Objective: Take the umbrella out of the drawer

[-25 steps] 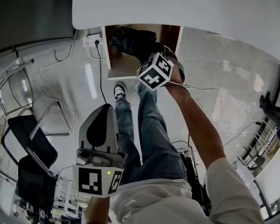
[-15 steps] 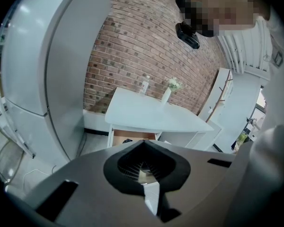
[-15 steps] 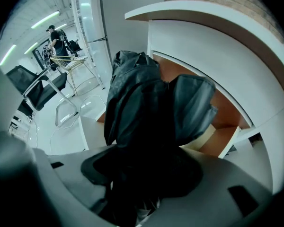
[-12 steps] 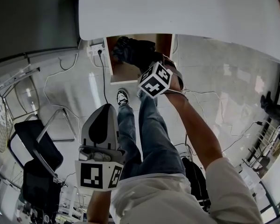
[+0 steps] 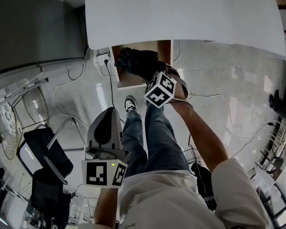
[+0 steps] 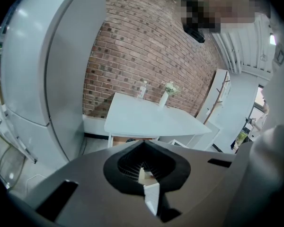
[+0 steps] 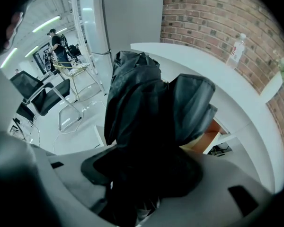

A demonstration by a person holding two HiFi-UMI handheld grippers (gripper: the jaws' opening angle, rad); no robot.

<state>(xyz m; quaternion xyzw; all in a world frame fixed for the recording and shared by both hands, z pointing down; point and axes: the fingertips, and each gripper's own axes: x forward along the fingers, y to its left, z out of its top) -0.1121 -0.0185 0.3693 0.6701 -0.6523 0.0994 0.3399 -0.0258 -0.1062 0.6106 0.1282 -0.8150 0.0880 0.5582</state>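
R gripper clamped on black umbrella over open drawer, top centre; L gripper lower left, jaws together, empty.

The black folded fabric umbrella is sitting in the right gripper, over the open wooden drawer under the white table; the left gripper is hanging nearer, leftward.

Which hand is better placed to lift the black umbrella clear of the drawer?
Right: the right gripper grips the black folded umbrella over the wooden drawer; the left gripper hangs back, empty.
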